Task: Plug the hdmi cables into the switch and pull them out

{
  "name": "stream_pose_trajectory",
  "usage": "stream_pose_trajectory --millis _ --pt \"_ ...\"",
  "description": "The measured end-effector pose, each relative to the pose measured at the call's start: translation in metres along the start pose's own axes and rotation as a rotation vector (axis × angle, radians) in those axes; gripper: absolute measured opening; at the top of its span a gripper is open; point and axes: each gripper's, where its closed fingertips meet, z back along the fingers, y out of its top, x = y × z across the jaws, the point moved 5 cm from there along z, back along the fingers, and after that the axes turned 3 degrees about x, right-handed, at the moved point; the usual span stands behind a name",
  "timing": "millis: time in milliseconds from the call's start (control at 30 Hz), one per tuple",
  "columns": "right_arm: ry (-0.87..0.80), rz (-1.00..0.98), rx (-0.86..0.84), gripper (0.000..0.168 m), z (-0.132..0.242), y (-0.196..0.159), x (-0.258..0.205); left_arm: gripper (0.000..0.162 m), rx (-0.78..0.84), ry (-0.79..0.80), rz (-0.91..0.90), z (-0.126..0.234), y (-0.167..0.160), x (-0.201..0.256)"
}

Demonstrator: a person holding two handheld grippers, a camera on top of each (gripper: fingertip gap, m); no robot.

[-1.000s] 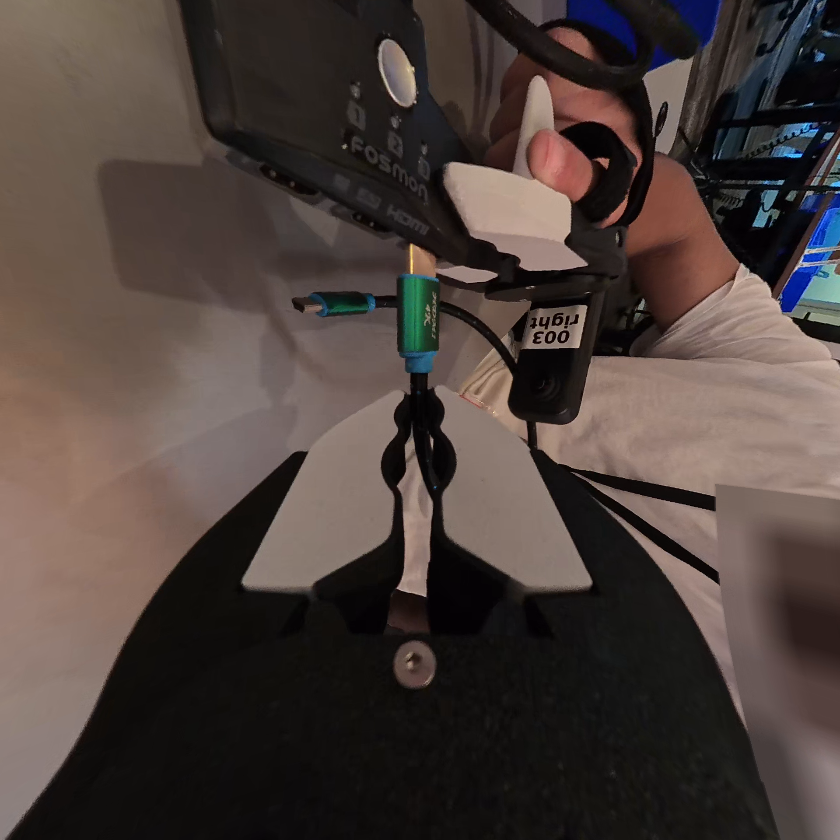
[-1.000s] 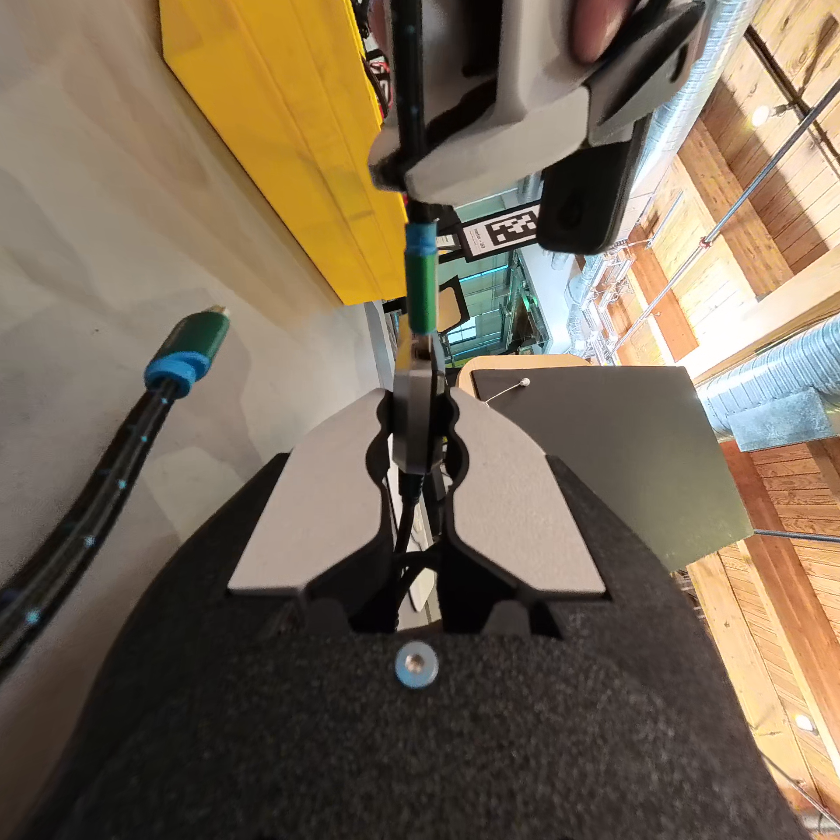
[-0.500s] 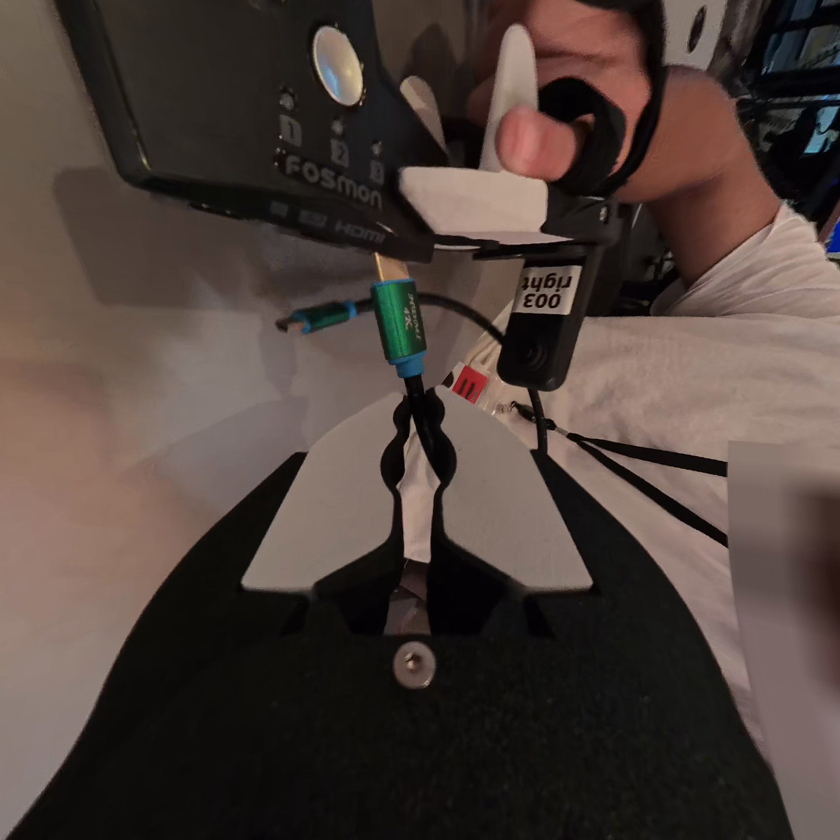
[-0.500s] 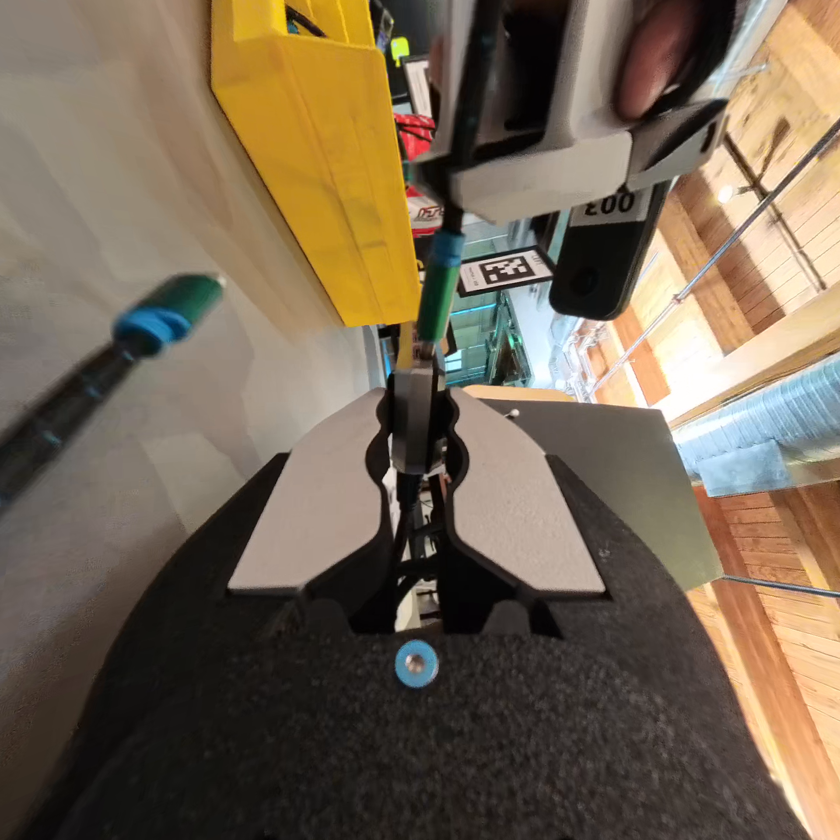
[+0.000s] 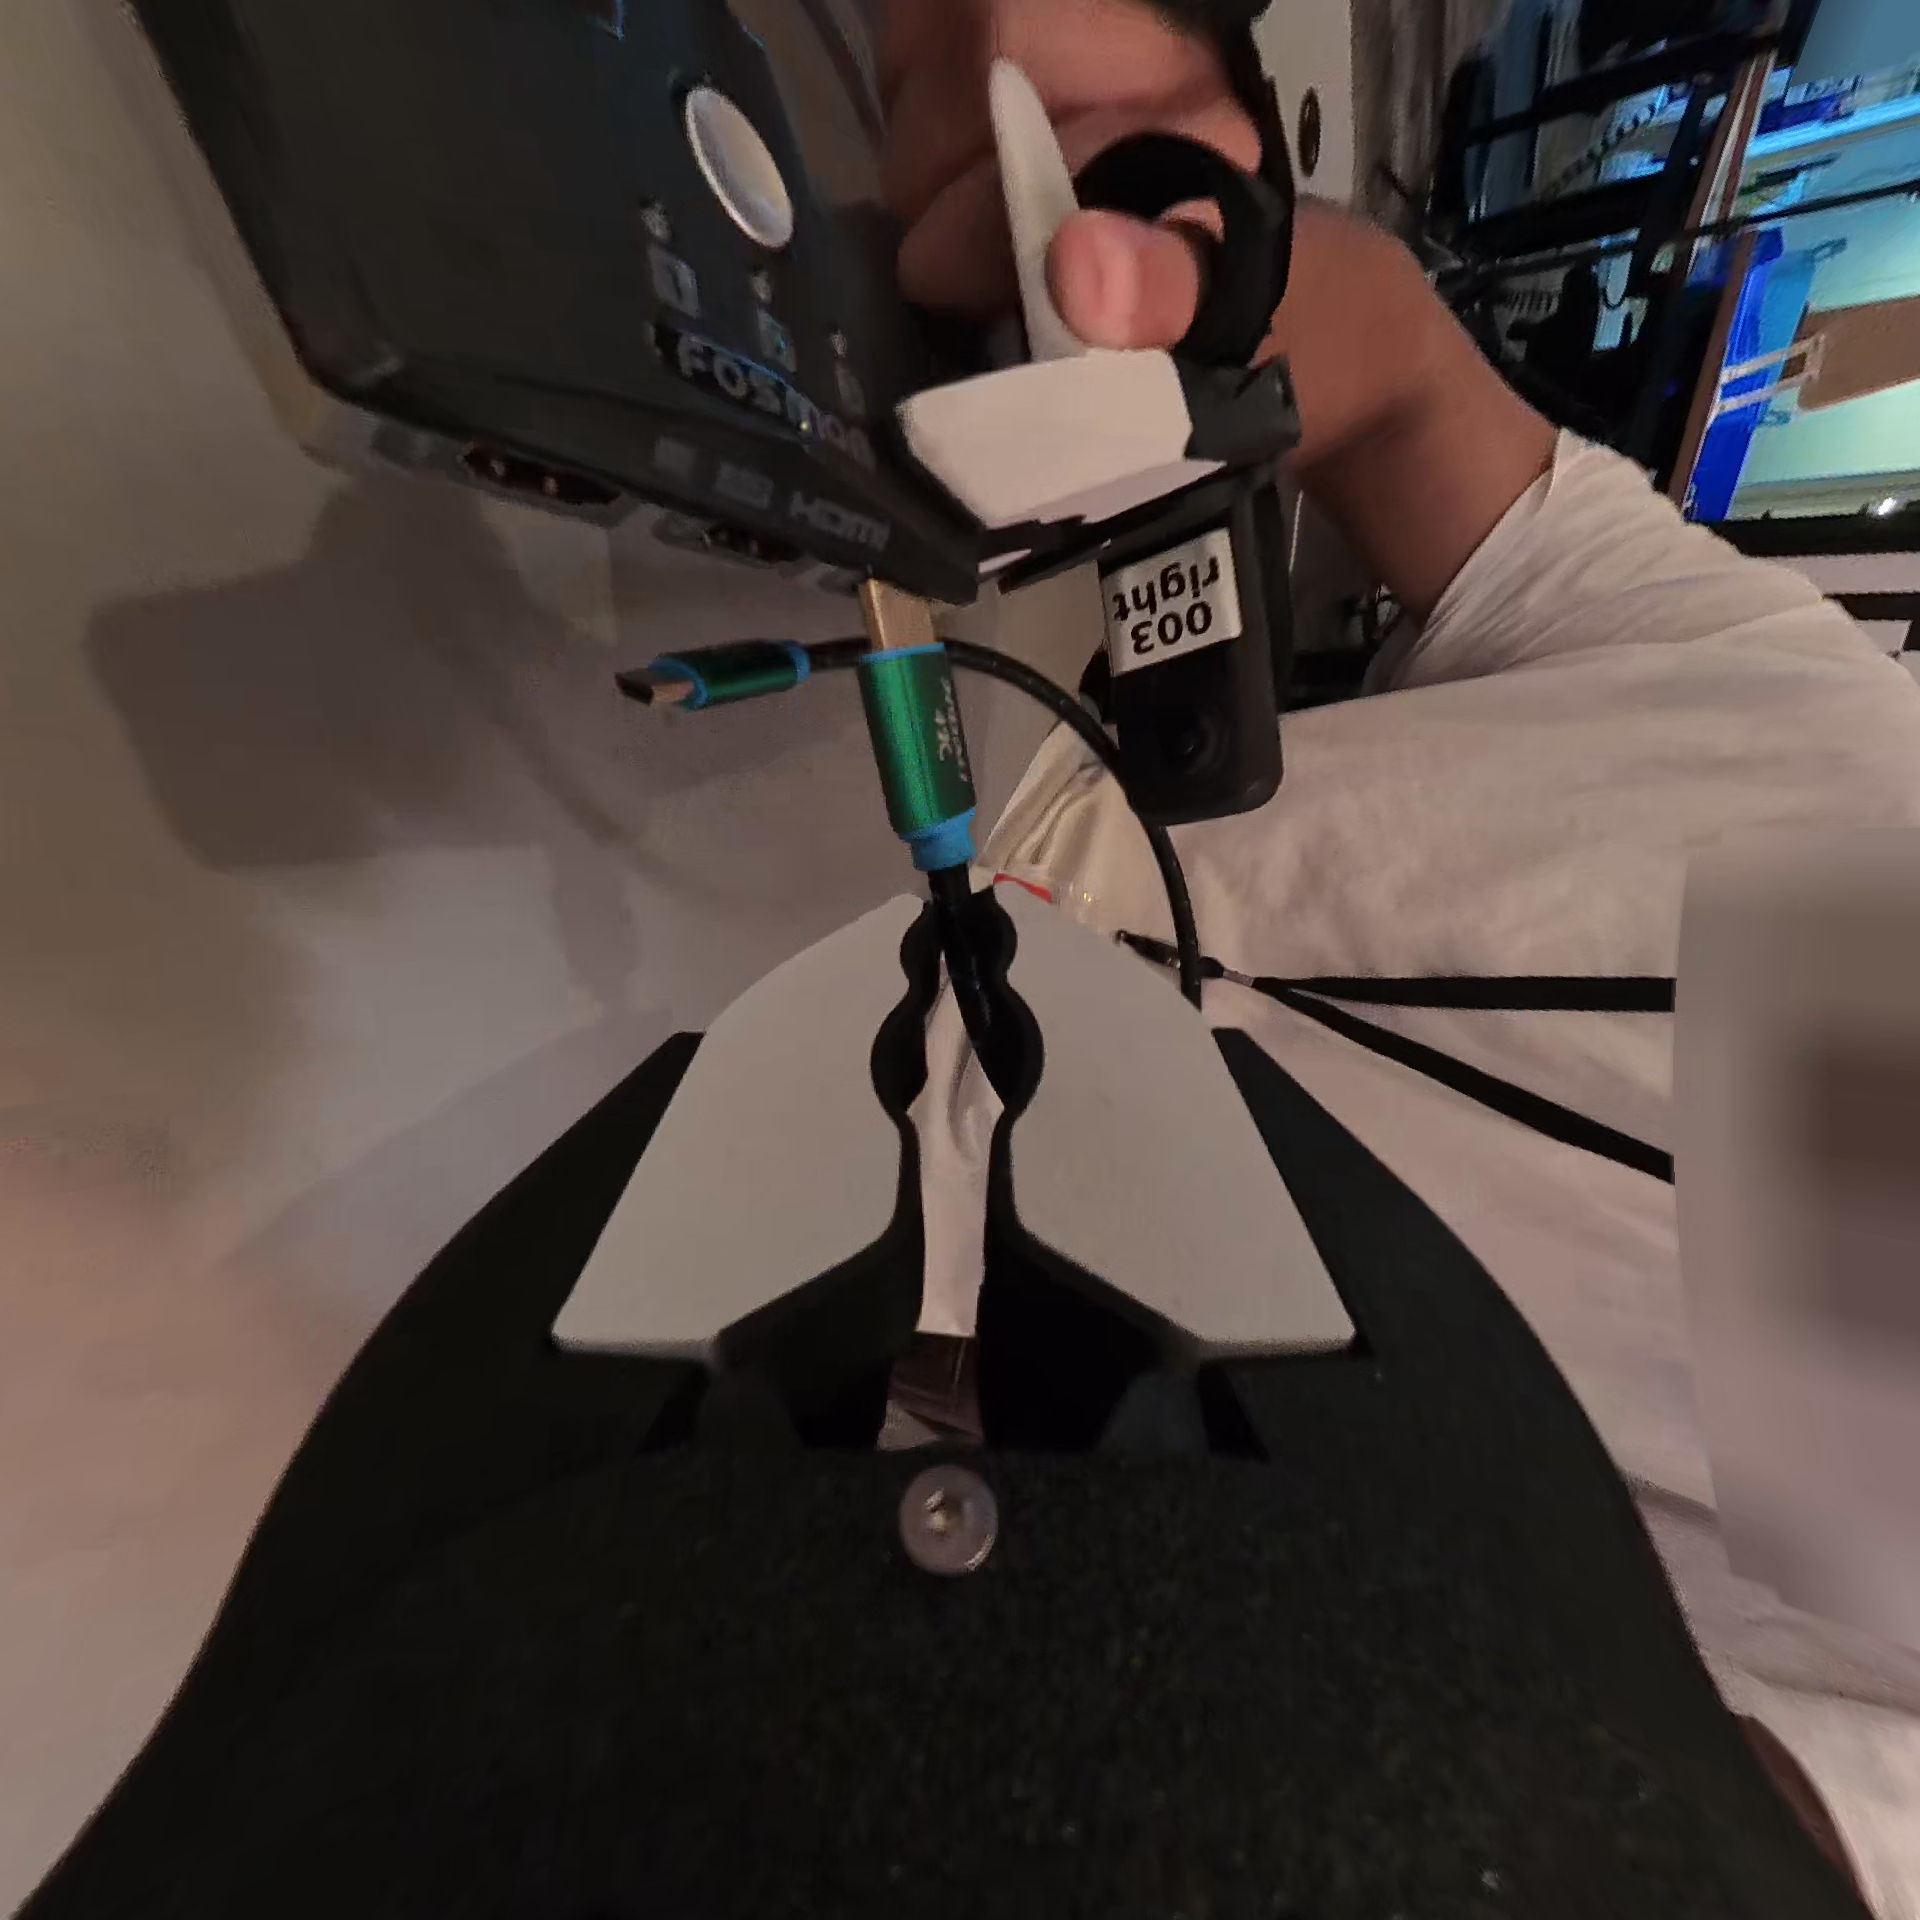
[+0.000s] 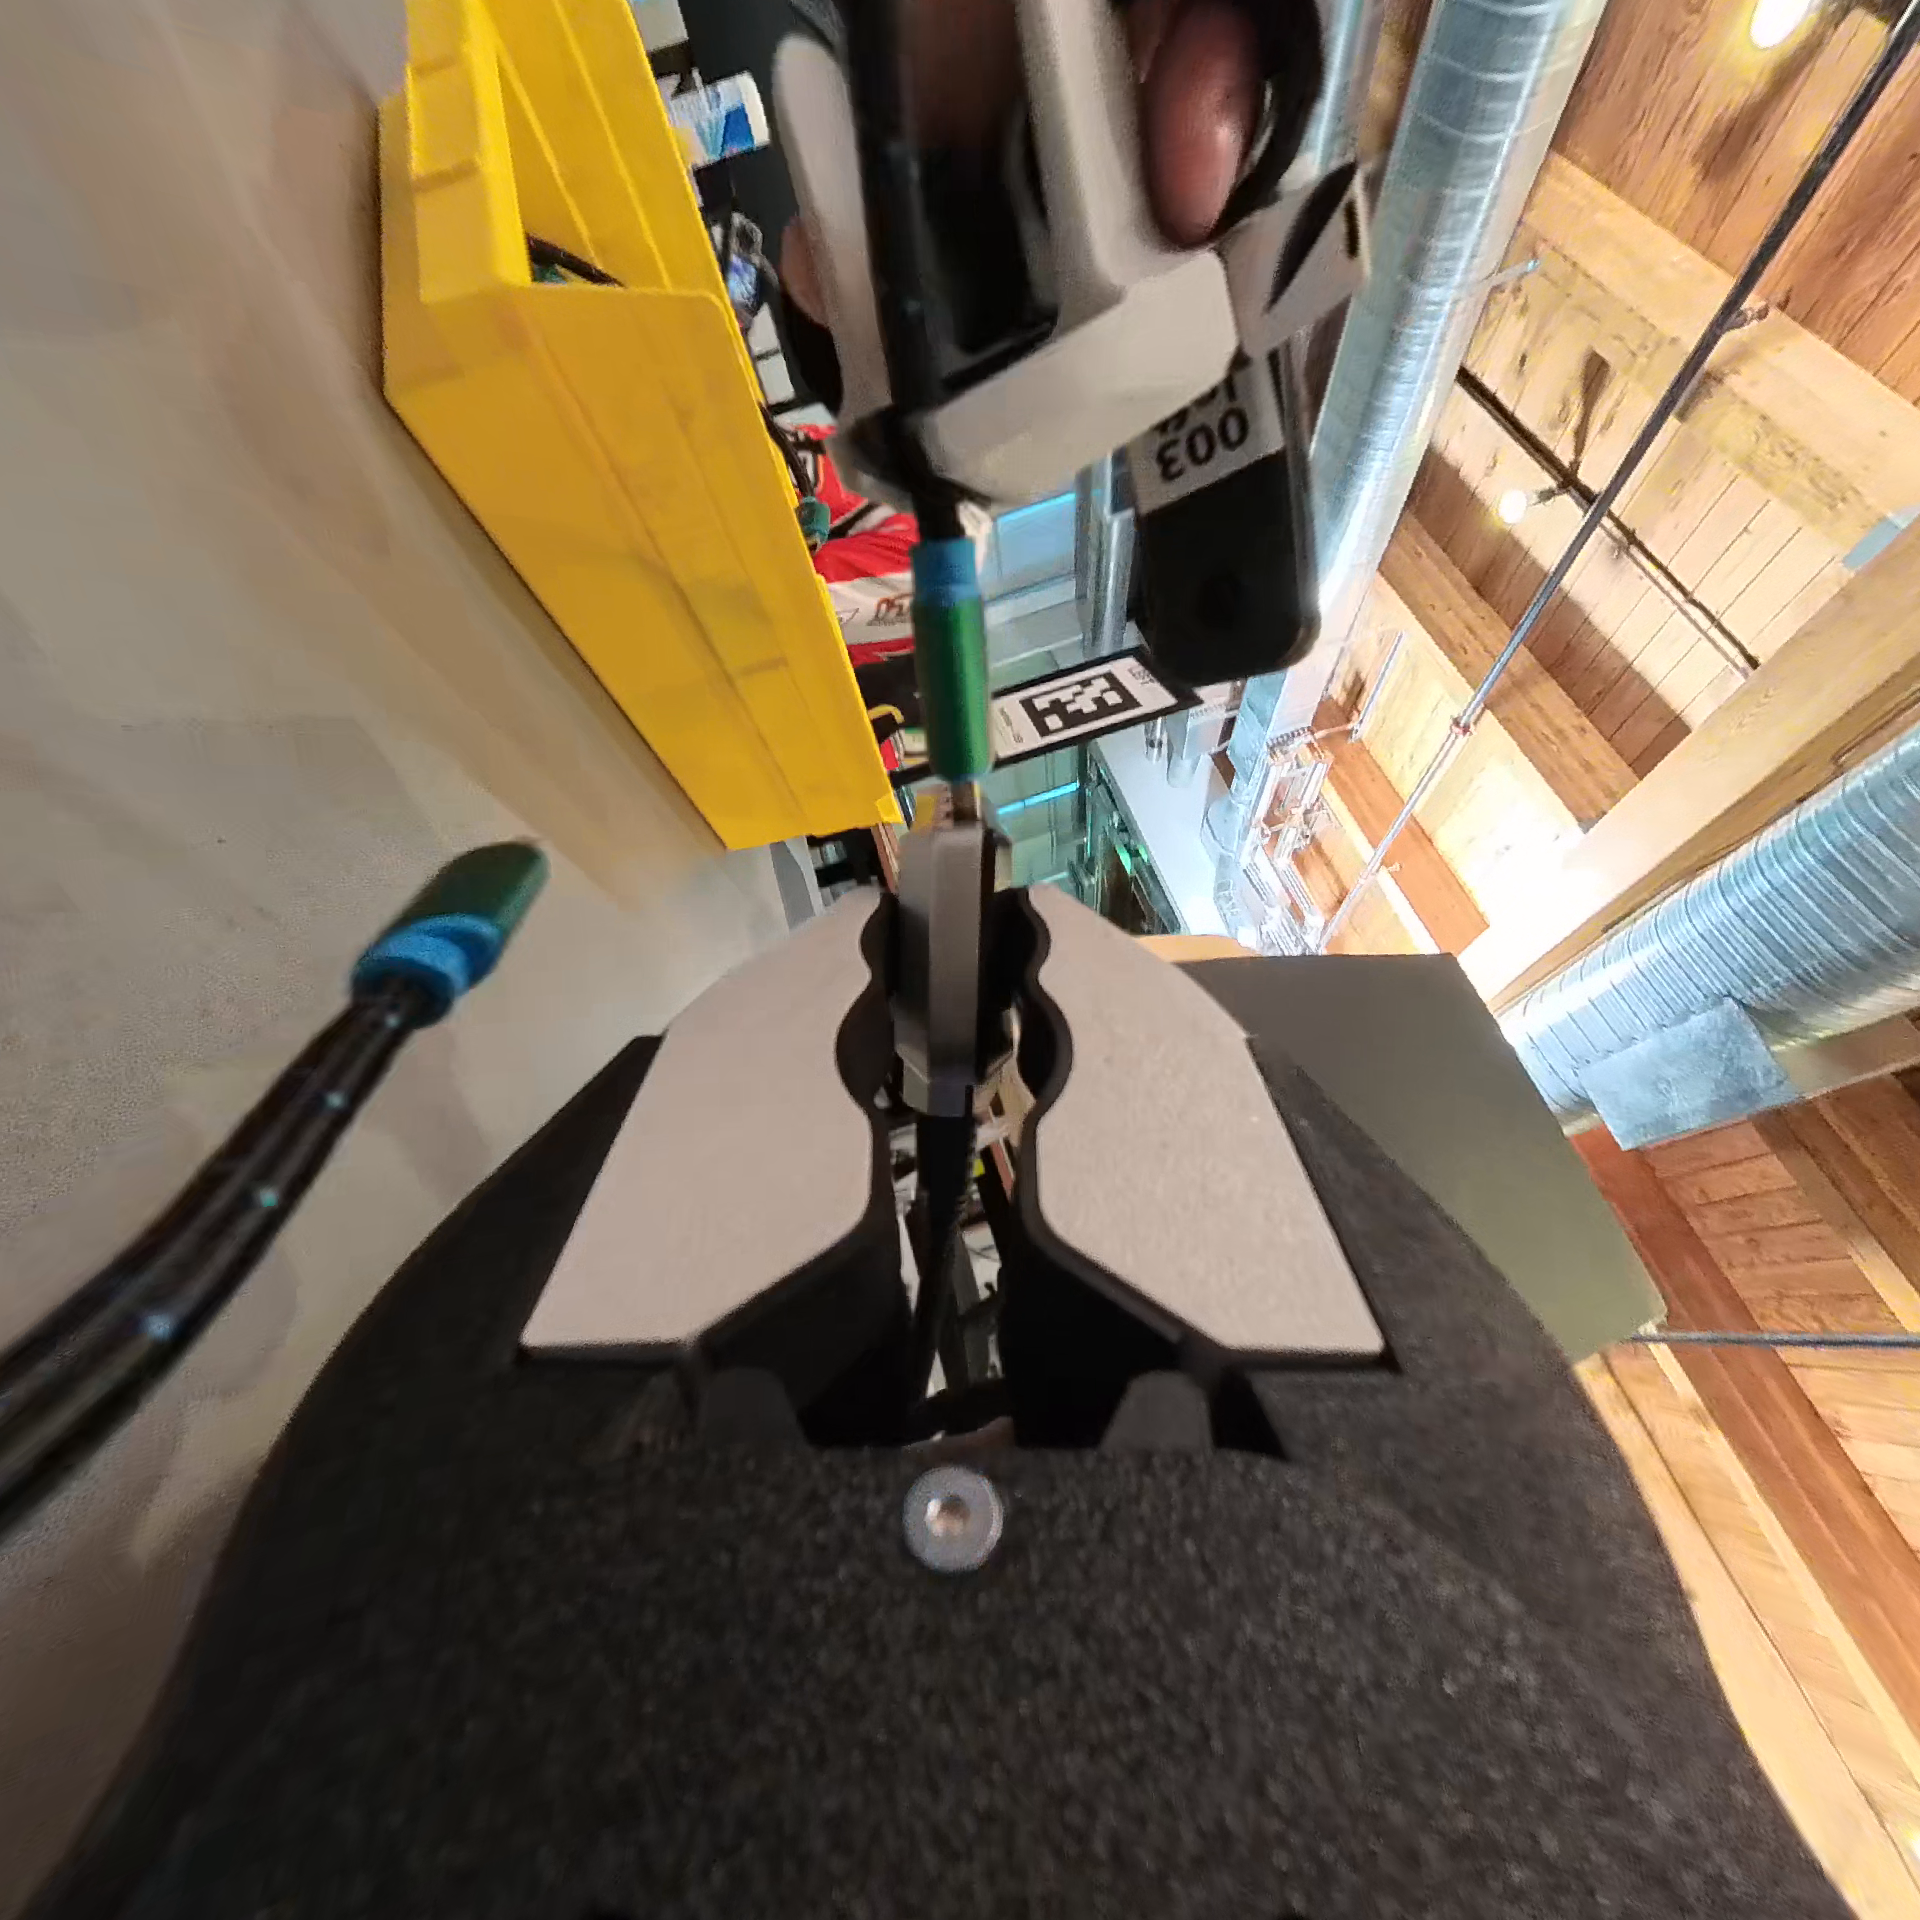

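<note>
In the left wrist view my left gripper (image 5: 956,935) is shut on the black cable just behind a green HDMI plug (image 5: 914,758). The plug's gold tip (image 5: 896,615) meets the front edge of the black switch (image 5: 520,260), with much of the gold showing. How deep it sits is hidden. My right gripper (image 5: 1039,447) holds the switch by its right corner. In the right wrist view the right gripper (image 6: 951,914) is shut on the switch's thin edge (image 6: 940,966). The left gripper (image 6: 935,457) holds the plug (image 6: 956,665) above it.
A second green plug (image 5: 727,686) on a black cable hangs loose beside the switch; it also shows in the right wrist view (image 6: 457,925). A yellow bin (image 6: 623,468) stands on the pale table (image 6: 208,623). A person's hand (image 5: 1091,208) and white sleeve (image 5: 1558,779) are close behind. The left gripper's tips are roughly 7 centimetres from the right gripper's.
Both grippers have shifted together and the views have swung. The held plug now leans left at its top. Its gold tip stays at the switch's edge. Both grips are unchanged.
</note>
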Motion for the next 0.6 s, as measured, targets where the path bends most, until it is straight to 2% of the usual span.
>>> stream_pose_trajectory --millis 333,600 --pt "0.004 0.055 0.077 0.019 0.0035 0.0057 -0.0032 0.006 -0.177 0.013 -0.032 -0.0059 -0.0054 -0.0012" --pt "0.019 0.068 0.064 0.019 0.0032 0.0065 -0.006 0.006 -0.209 0.037 -0.021 -0.0041 -0.0032 -0.004"
